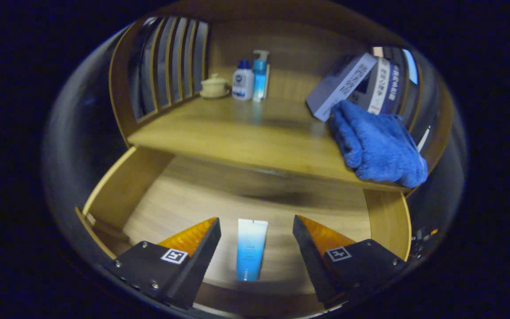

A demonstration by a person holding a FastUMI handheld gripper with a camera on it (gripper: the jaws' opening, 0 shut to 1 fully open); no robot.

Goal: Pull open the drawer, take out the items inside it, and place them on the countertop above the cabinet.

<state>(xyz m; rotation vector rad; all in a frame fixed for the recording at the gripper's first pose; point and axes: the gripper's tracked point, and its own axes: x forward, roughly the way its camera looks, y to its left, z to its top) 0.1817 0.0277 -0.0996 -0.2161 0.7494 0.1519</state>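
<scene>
In the drawer (pixel 157 195): tube (pixel 250 249) between spread gripper (pixel 257 226) fingers

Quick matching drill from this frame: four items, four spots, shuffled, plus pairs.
Items:
1. tube
2. blue towel
3. pump bottle
4. lidded cup

Spots:
A. at the back of the countertop, beside the white bottle
B. in the open drawer, between the fingers of the open tongs
C. by the slatted side, on a saucer
D. over the countertop's front edge, below the books

Pairs: 1-B, 2-D, 3-A, 4-C
</scene>
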